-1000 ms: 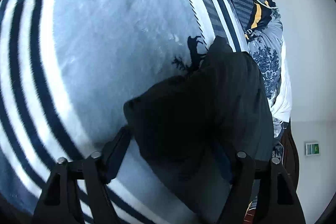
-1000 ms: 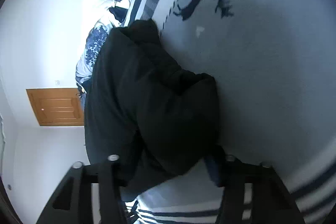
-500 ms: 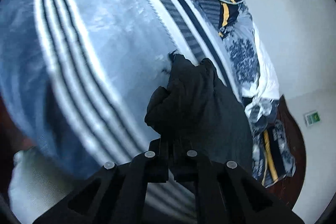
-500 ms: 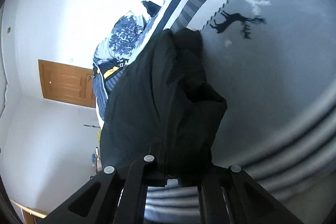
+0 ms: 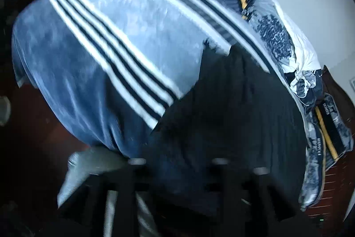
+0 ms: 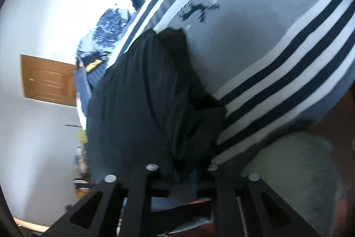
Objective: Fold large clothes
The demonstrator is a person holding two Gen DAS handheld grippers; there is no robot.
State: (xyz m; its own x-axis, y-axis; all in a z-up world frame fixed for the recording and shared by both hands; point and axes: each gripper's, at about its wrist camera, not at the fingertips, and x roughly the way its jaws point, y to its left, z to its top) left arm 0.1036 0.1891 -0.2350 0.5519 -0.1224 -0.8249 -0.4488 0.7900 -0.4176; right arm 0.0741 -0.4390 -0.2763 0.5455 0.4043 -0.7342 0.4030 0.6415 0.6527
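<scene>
Black garment (image 5: 233,114) lies bunched on the striped blanket (image 5: 106,41), running toward 12 o'clock; I judge most folding remains. My left gripper (image 5: 177,170) and right gripper (image 6: 182,172) jaws are opening; whether the cloth is freed, I can't tell.

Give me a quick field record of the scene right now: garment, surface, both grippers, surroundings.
garment: black garment lying on the bed, its near end bunched at both grippers
surface: blue blanket with white and navy stripes
left gripper: jaws opening, black cloth between them, blurred
right gripper: jaws opening, cloth fold between them
far edge of bed: pile of patterned bedding
background: wooden door in a white wall
</scene>
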